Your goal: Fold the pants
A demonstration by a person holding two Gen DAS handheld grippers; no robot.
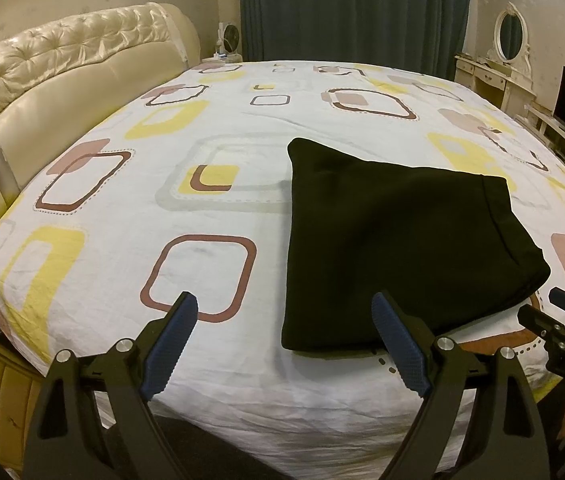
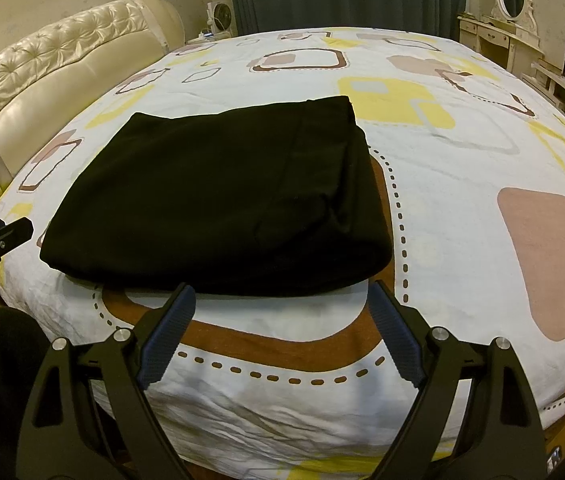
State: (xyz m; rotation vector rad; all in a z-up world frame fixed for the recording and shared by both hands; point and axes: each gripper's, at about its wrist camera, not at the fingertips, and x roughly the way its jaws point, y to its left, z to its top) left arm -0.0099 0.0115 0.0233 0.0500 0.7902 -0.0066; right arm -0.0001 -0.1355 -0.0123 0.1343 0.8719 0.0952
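**Folded pants on the bed, both claws released**

We see the black fabric pants (image 2: 218,200) folded into a flat stack on the white bed sheet printed with yellow, pink and brown rounded squares (image 1: 122,320), near its near edge. Our left gripper (image 1: 284,312) hangs with jaws spread, empty, just left of the stack's near corner. Our right gripper (image 2: 282,300) is likewise released, its tips just short of the near fold. The pants' dark surface hides most seams; the layers are hard to count.

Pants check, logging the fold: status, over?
Left gripper and right gripper open, empty. Black pants folded flat on the bed sheet. Nothing in the way.
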